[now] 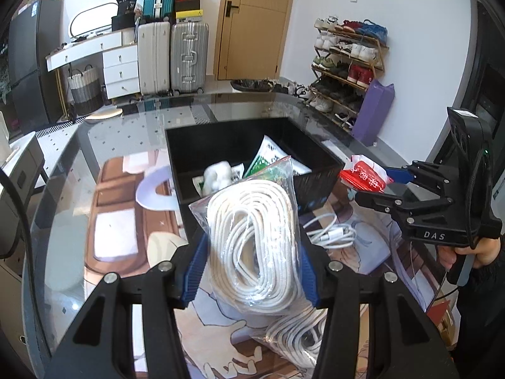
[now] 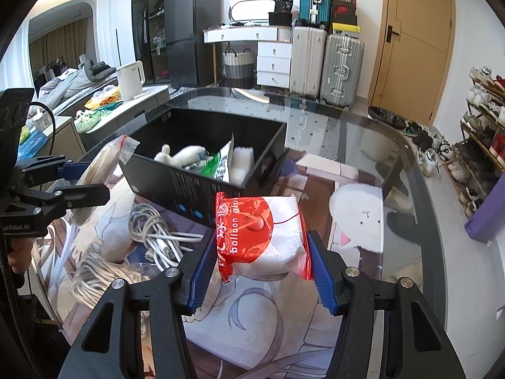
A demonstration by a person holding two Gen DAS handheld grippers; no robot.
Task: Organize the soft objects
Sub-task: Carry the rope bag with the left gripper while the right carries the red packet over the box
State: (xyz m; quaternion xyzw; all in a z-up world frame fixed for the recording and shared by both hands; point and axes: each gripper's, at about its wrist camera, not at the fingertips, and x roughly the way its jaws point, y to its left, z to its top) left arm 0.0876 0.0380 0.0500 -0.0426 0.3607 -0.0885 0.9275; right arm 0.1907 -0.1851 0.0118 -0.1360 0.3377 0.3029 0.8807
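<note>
Left gripper (image 1: 252,271): blue pads pressed on both sides of a clear rope bag (image 1: 252,237), which hangs off the table, upright between the fingers
Left gripper, other view: seen at the left edge of the right wrist camera, pinching the same bag, whose red zip strip points toward the box
Right gripper (image 2: 257,271): blue pads clamped on the two ends of a red and white packet (image 2: 262,237) printed "balloon glue", carried clear of the table
Right gripper, other view: at the right of the left wrist camera, a hand (image 1: 470,252) on its handle, packet near the box's right corner
Second rope bag (image 1: 296,338): clear bag of white rope lying on the table, below the left gripper's load
White cable (image 1: 331,233): loose coil on the table, between the two grippers, just in front of the box
Black box (image 1: 315,186): open-topped, on the table beyond both grippers
Box contents: a white soft toy (image 2: 176,154), a green and white pouch (image 2: 221,164), a white pad (image 2: 241,161)
Table (image 1: 104,145): glass top over a printed mat
Background, left to right: dark fridge (image 2: 189,31), white drawers (image 2: 273,63), suitcases (image 2: 341,66), wooden door (image 2: 416,41), shoe rack (image 1: 347,60)
</note>
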